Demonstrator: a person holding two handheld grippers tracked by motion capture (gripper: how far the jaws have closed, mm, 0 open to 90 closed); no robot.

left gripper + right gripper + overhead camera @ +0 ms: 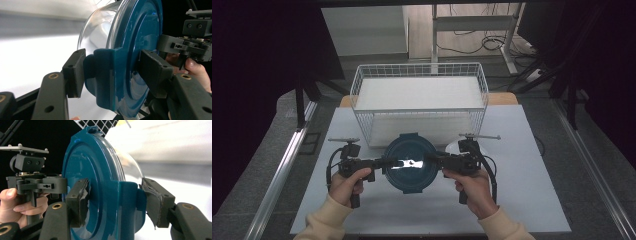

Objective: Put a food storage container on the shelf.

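Teal-lidded container (411, 162), round and clear-bodied, is sitting between my two grippers near the front middle of the white table (522, 200), just in front of the wire basket (419, 100). I am holding it from both sides at once: the left gripper (384, 163) is clamping one of the lid's latch tabs (105, 77), with one pad on the outside of the tab and the other pressing the flat top of the lid. The right gripper (432, 159) is doing the same on the opposite latch tab (127, 205), its pads squeezing tab and lid face between them. Neither pair of jaws is standing free; both are bearing on plastic.

I am judging the container to be light and stiff, probably empty, since I am seeing nothing through the clear wall (96, 27) in the left gripper view. The glossy lid looks slippery, so the pads may be creeping if I tilt it. The latch tabs are giving the best purchase, being thick and squared, but they are hinged parts and could be flipping open under a hard pull. The pad covering on the right gripper looks frayed and torn, so I am trusting that side less. I am keeping both hands level and matched to avoid twisting the lid off.
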